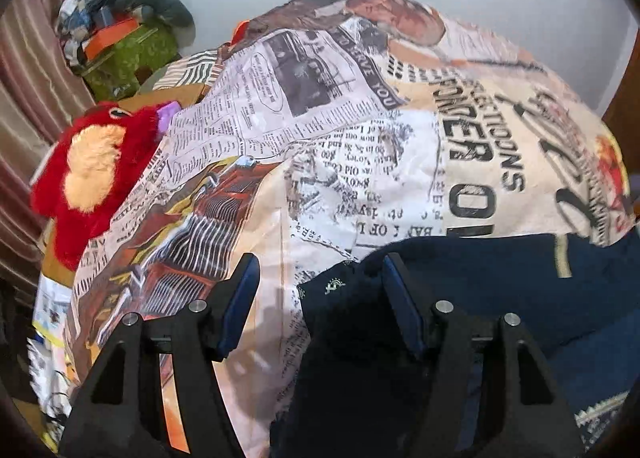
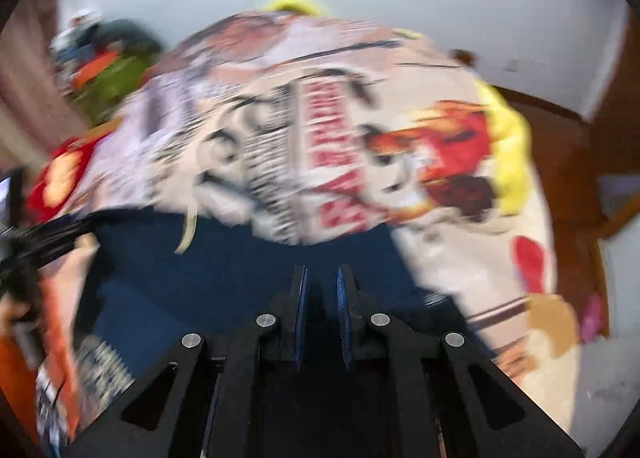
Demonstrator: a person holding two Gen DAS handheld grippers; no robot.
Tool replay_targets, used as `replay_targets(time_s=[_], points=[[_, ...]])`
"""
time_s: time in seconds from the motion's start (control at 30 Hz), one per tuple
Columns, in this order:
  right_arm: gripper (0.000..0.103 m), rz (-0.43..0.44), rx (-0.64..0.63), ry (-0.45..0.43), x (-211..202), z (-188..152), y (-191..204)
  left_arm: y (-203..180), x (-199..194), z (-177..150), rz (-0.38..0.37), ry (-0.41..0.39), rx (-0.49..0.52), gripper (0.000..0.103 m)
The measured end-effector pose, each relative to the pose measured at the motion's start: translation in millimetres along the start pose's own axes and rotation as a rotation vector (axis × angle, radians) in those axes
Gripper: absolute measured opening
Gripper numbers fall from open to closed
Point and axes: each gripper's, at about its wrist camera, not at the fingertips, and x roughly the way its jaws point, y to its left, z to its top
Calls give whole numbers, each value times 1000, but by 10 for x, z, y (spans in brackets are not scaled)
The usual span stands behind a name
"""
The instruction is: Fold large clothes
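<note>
A navy garment (image 1: 480,290) with a cream stripe lies on a bed cover printed like newspaper (image 1: 320,118). My left gripper (image 1: 320,262) is open above the garment's left edge. One finger is over the print and the other over the navy cloth, and nothing is pinched. In the blurred right wrist view, my right gripper (image 2: 322,270) has its pads close together with a fold of the navy garment (image 2: 220,266) between them. The garment spreads left from there over the bed cover (image 2: 280,138).
A red plush toy (image 1: 92,174) lies at the cover's left edge. Behind it is a green box piled with clutter (image 1: 128,50), beside a striped curtain (image 1: 24,78). A yellow plush (image 2: 508,146) and brown wooden furniture (image 2: 560,146) border the right side.
</note>
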Motion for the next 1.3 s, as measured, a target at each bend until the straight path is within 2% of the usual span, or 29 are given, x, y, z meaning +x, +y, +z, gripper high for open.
replay_targets(time_s=[0.1, 0.2, 0.27, 0.33, 0.37, 0.43, 0.5, 0.6, 0.73, 0.8, 0.9, 1.03, 1.17, 1.3], points=[[10, 44, -1, -10, -89, -7, -1, -28, -137, -148, -123, 15, -25, 63], [10, 99, -68, -9, -223, -140, 177, -208, -211, -399, -269, 85, 17, 66], [10, 154, -136, 33, -257, -288, 387, -389, -220, -658, -342, 142, 57, 68], [10, 197, -170, 83, -212, -440, 536, -561, -195, -914, -370, 198, 123, 69], [10, 211, -195, 123, -164, -544, 620, -631, -185, -1053, -351, 208, 163, 69], [10, 178, -261, 184, -44, -752, 755, -639, -231, -1237, -298, 158, 180, 75], [10, 116, -331, 170, 30, -945, 827, -523, -293, -1315, -282, 143, 126, 82], [10, 71, -354, 131, -44, -1045, 806, -299, -375, -1342, -302, 181, 59, 82], [10, 34, -341, 167, -212, -1046, 725, 14, -537, -1465, -271, 166, -21, 82], [10, 23, -323, 178, -332, -1050, 693, 192, -614, -1555, -301, 163, -111, 82], [10, 45, -316, 171, -488, -1042, 715, 446, -664, -1773, -390, 197, -312, 82], [10, 97, -345, 150, -614, -1073, 957, 604, -552, -1995, -542, 290, -515, 82], [10, 126, -403, 196, -473, -1160, 1251, 577, -397, -2110, -713, 351, -641, 82], [11, 55, -479, 261, -111, -1324, 1423, 532, -234, -2058, -797, 344, -720, 83]])
